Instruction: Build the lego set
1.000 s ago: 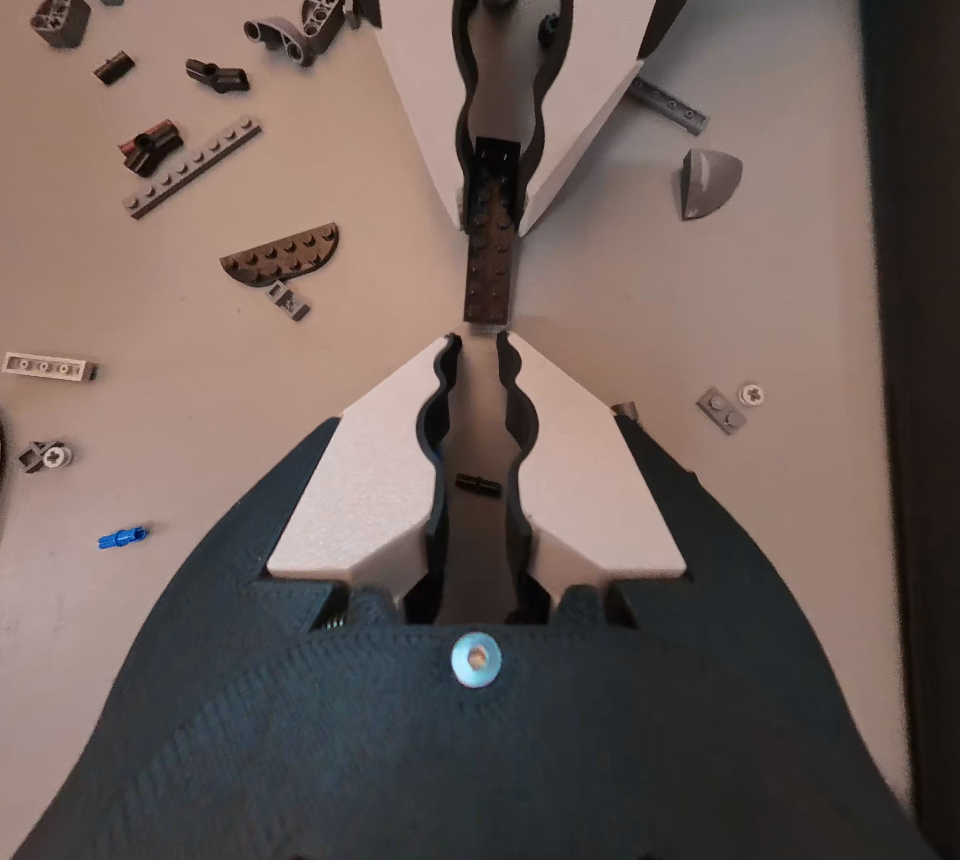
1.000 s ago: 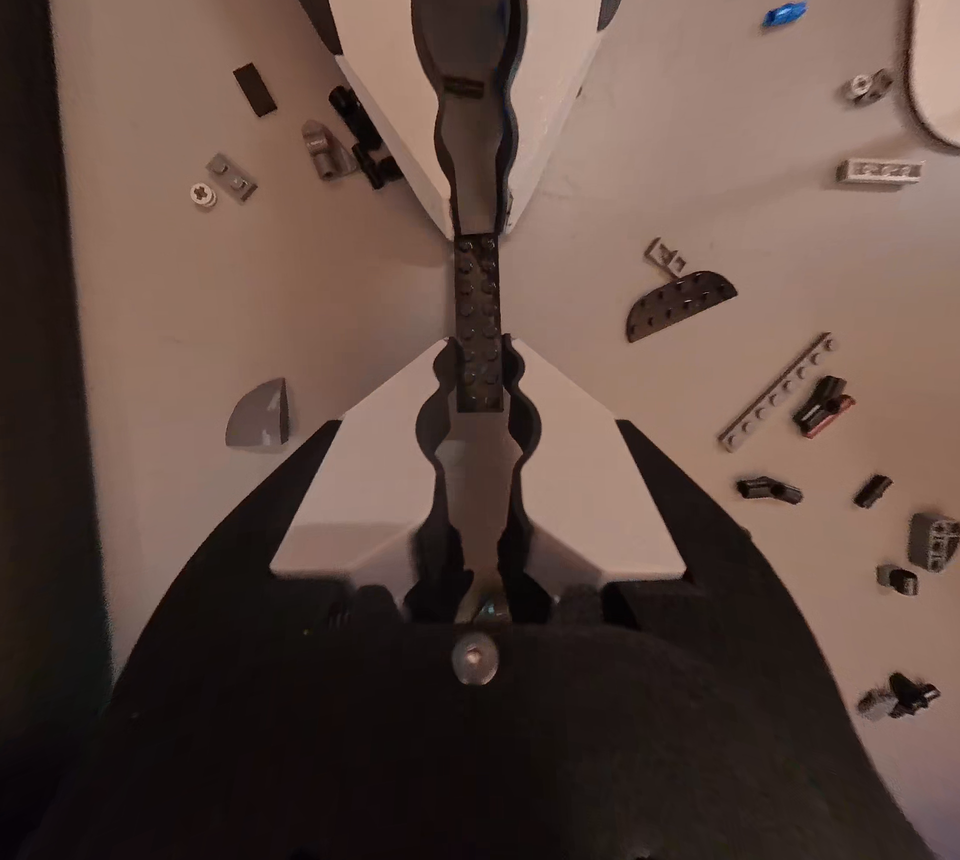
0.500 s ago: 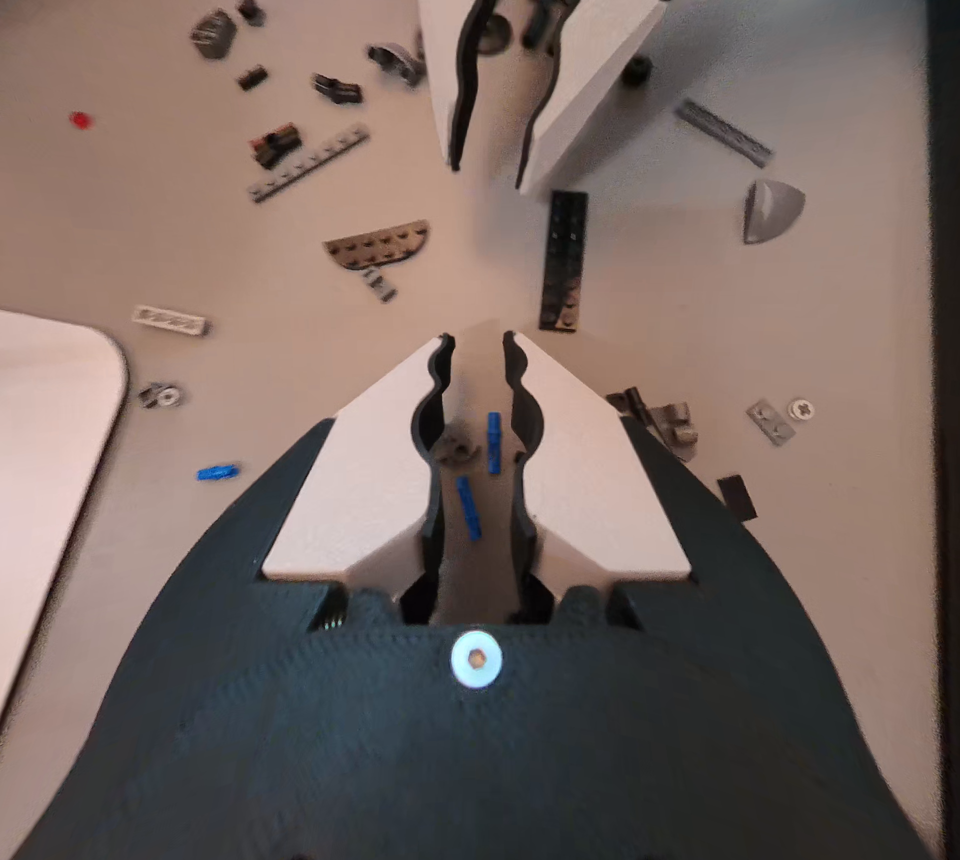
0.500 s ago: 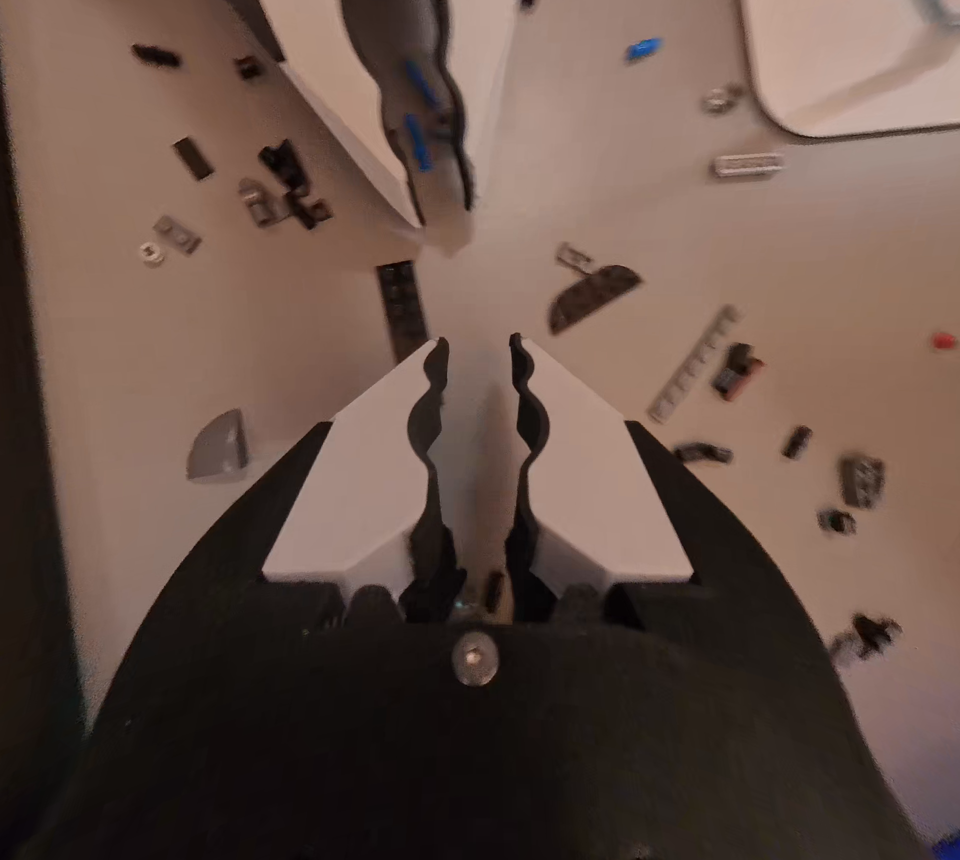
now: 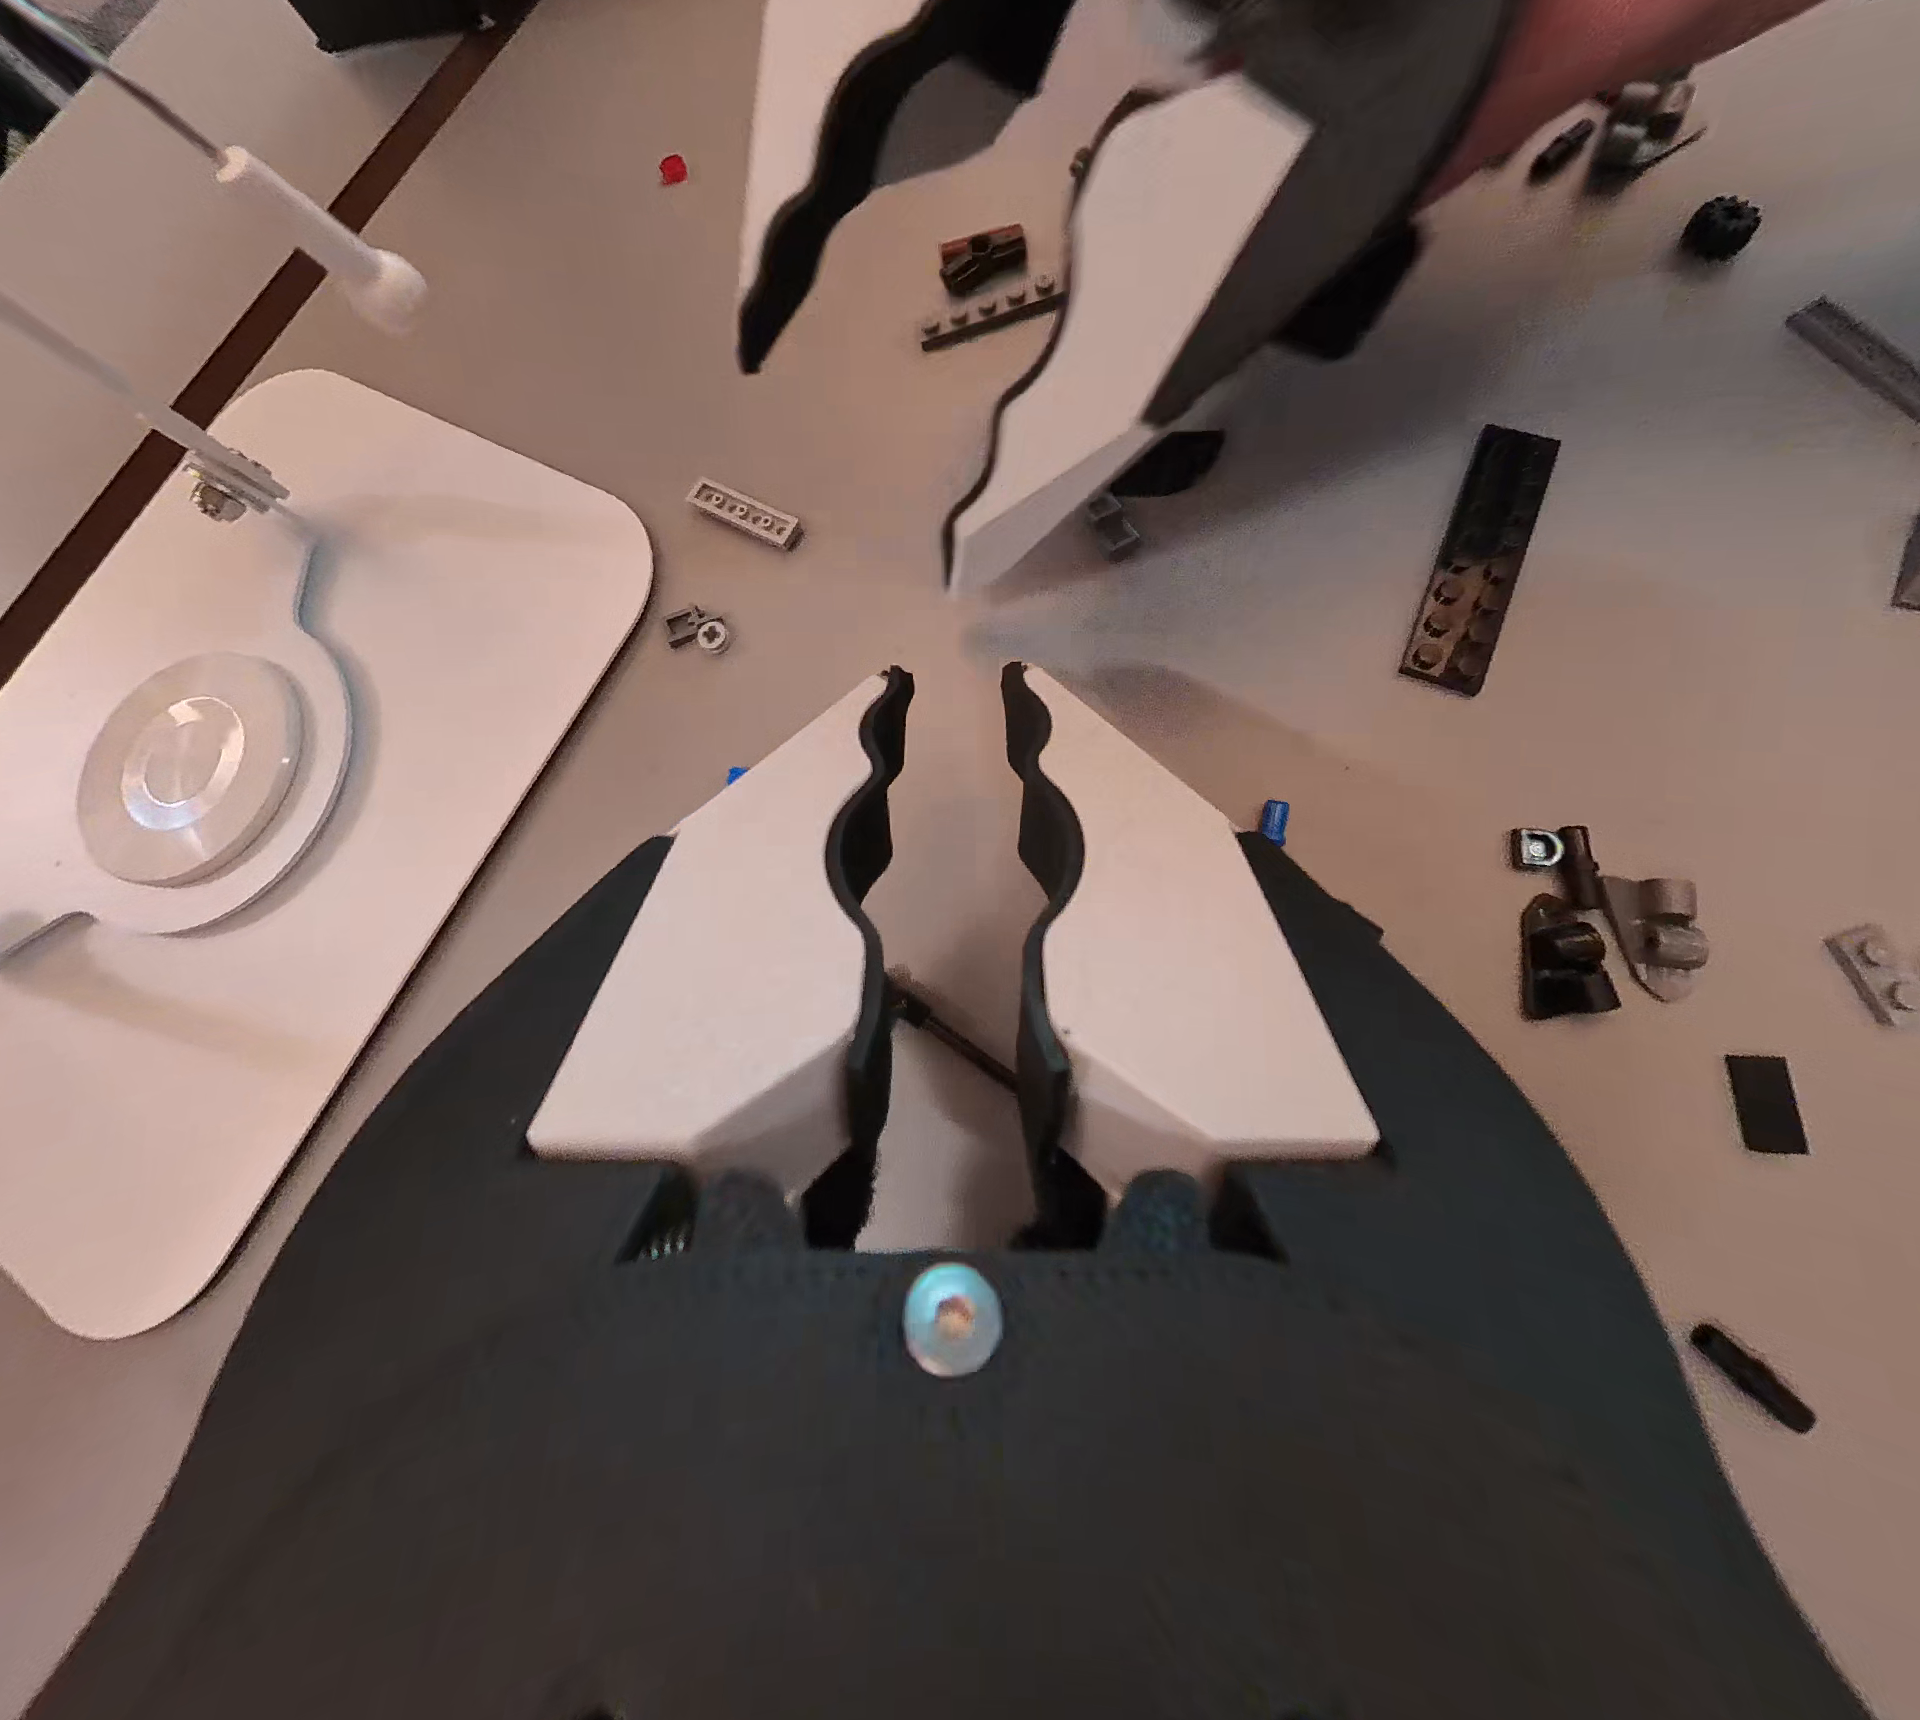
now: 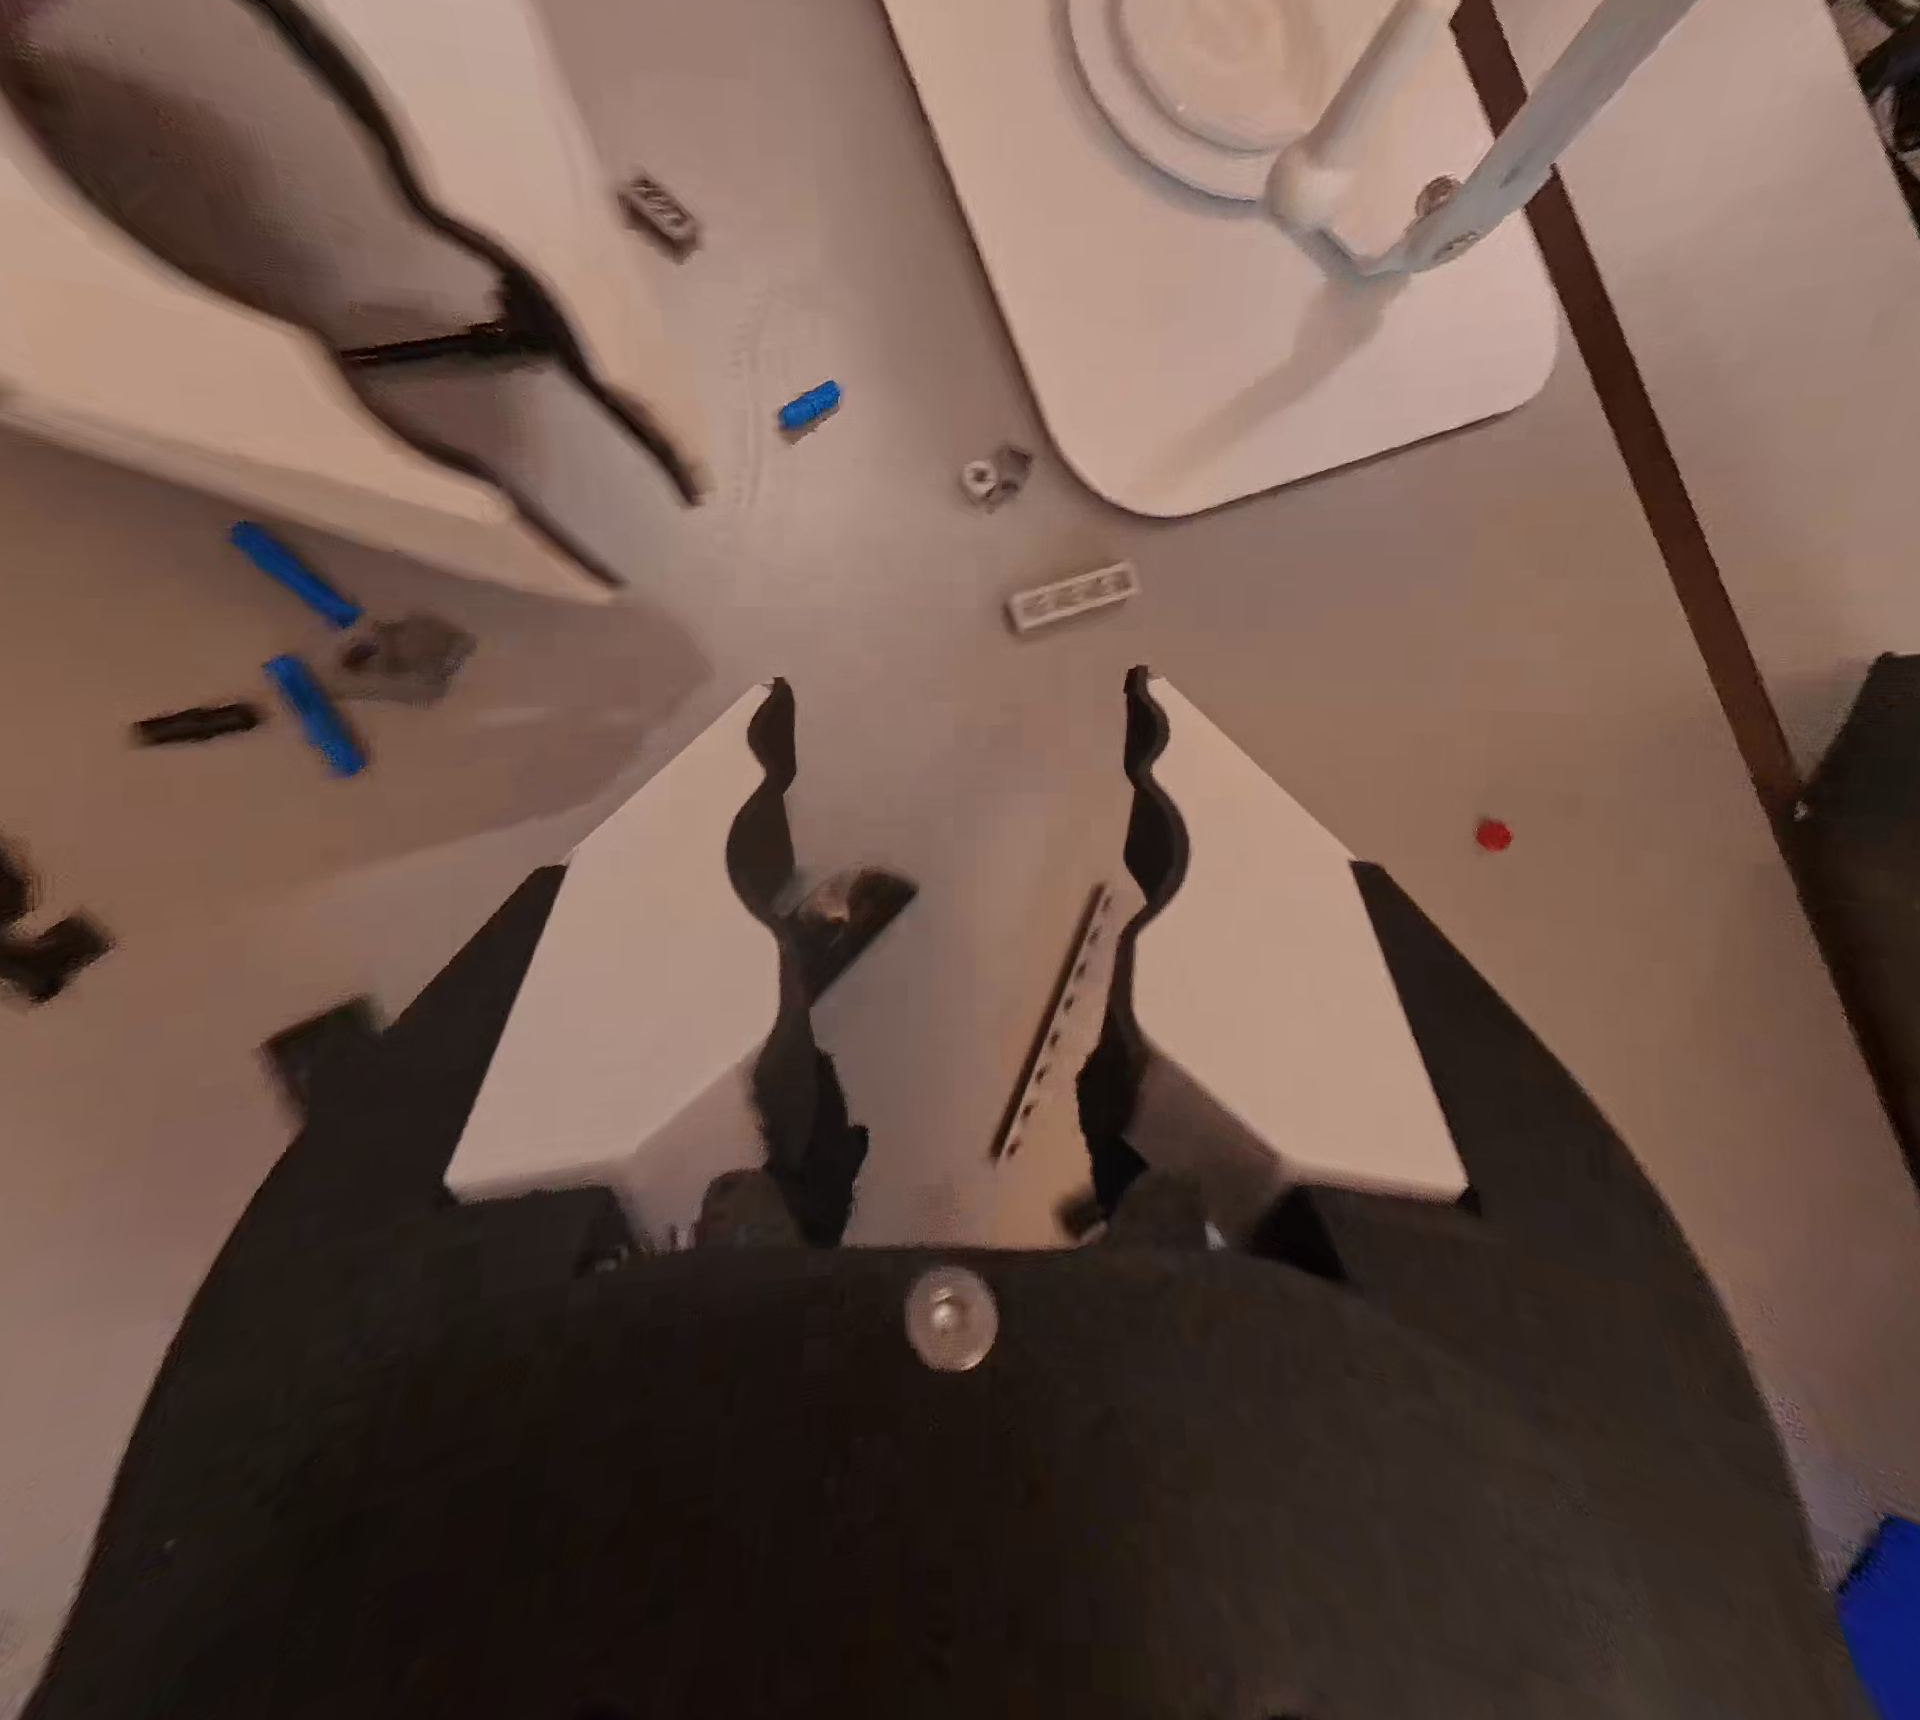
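My left gripper (image 5: 956,678) is open by a narrow gap, with only bare table between its fingertips. My right gripper (image 6: 958,683) is open wide and empty. Each shows in the other's view, the right gripper (image 5: 852,465) at the top and the left gripper (image 6: 655,532) at the upper left. The black two-by-six plate (image 5: 1481,574) lies flat on the table, off to the right of both. A light grey one-by-four plate (image 5: 743,514) lies just ahead of the right gripper in its own view (image 6: 1070,595). A long grey studded plate (image 6: 1055,1026) lies under the right gripper.
A white stand base (image 5: 416,579) with an arm fills the left, and shows in the right wrist view (image 6: 1299,340). Blue pins (image 6: 810,405), a red stud (image 6: 1493,834), a grey-black cluster (image 5: 1600,932), a black tile (image 5: 1764,1117) and a black pin (image 5: 1751,1374) lie scattered. The table edge (image 5: 312,268) runs behind the base. My right gripper's tips are some 4 cm from the light grey one-by-four plate (image 5: 743,514). It turns up in the right wrist view (image 6: 1068,585) as well.
A second ago both grippers held the black plate between them. It now lies on the table. Both grippers have pulled away towards the white base, and the right one has opened wide.
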